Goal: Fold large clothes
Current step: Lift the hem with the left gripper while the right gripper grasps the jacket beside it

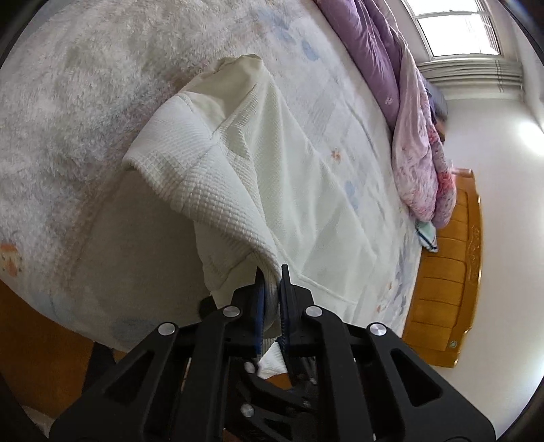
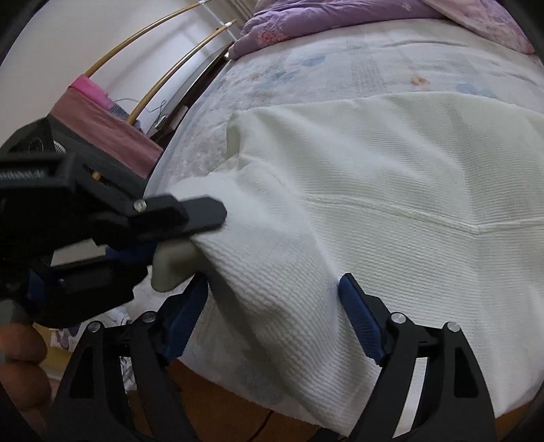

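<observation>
left gripper point(image 1: 272, 272): black two-finger tongs with blue pads, clamped on a bunched cuff/edge of the garment. Right-wrist view confirms it, fabric pinched between its fingers at frame left.
right gripper point(image 2: 273, 282): same black tongs with blue pads, fingers spread wide, nothing held. It straddles a hanging fold of the cloth; cannot tell whether the pads touch it.
garment: large white waffle-knit top point(image 2: 391, 176), mostly spread flat on the bed with the near edge draped over the bed's side. One sleeve-like part point(image 1: 190, 159) is lifted and pulled toward the left gripper. A seam point(image 2: 425, 217) runs across the flat part.
bed: pale fluffy cover with faint blue and orange print point(image 1: 68, 112), garment lying on top.
far side: purple-pink crumpled quilt point(image 1: 418, 136) piled along the far edge, well apart from the garment; orange wooden bed board point(image 1: 448, 272) and window point(image 1: 455, 30) beyond.
step: looks like an early fold. Sleeve/side picked up by one gripper, body not yet folded over.
next move: my read is that the right gripper needs to close on the hanging edge between its fingers, then both carry that side across the flat body. Keep tension even so the knit doesn't bunch.
risk: the draped edge could slide off the bed if pulled toward the near side.
</observation>
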